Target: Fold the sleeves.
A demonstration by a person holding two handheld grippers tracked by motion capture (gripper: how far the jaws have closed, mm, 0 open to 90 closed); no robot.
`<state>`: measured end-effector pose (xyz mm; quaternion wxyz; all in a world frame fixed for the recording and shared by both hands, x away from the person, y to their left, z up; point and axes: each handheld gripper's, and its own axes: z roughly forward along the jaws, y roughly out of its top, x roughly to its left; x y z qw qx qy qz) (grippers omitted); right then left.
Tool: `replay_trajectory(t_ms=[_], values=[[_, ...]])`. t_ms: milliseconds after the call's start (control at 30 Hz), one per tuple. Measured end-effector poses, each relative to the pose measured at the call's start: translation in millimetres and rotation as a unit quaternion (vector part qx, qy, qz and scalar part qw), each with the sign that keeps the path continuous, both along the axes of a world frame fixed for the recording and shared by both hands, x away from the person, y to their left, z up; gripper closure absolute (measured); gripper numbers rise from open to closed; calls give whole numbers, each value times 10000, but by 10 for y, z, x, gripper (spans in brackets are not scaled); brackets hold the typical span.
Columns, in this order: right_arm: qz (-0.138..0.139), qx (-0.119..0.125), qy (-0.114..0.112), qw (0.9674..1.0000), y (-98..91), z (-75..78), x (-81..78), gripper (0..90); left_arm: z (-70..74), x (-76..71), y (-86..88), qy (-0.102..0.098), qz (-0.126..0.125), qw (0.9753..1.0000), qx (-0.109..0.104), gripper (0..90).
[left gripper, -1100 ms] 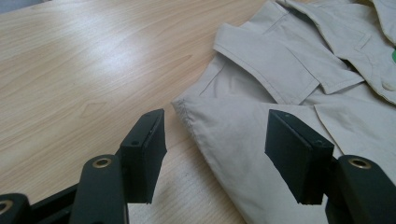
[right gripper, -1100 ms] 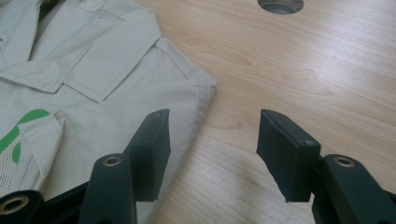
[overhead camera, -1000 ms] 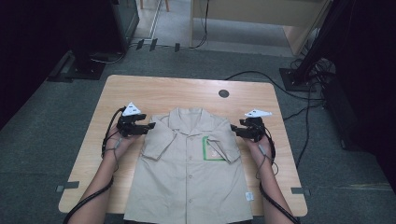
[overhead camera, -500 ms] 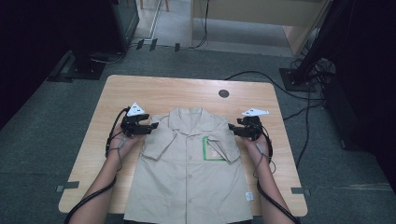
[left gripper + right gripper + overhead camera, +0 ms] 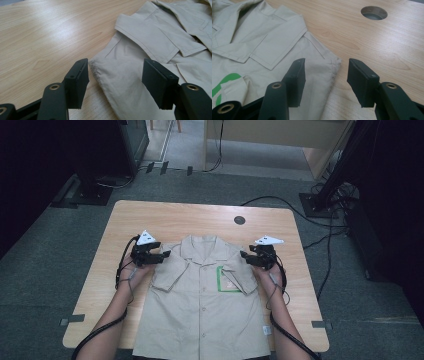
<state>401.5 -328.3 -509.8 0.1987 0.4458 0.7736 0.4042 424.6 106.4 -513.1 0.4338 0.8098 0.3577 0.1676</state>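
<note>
Shirt lies flat on the worktop, sleeves folded in. Left gripper sits at one shoulder, right gripper at the other. Left gripper view: jaws open, straddling the shoulder fold. Right gripper view: jaws have just been closing, shoulder corner between them, not pinched.

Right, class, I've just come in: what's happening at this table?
A person is folding a beige short-sleeved shirt laid flat on a wooden table, both sleeves folded inward. The left gripper and right gripper sit at the shoulder folds, jaws open around the cloth edge; the right's jaws have just been closing.
</note>
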Motion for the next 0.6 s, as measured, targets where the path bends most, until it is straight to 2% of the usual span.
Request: replay_trajectory(t_ms=[233, 400, 500, 600], values=[[0, 10, 5, 10000, 73, -60, 40, 517, -30, -12, -32, -74, 25, 9997, 223, 384], [-46, -33, 81, 10000, 106, -85, 68, 536, -45, -6, -61, -81, 73, 9997, 202, 392], [-81, -10, 138, 9999, 121, -99, 98, 554, -57, 4, -69, -45, 140, 9996, 240, 438], [-92, -47, 218, 9997, 142, -125, 124, 580, -60, 15, -61, 12, 243, 9993, 297, 528]])
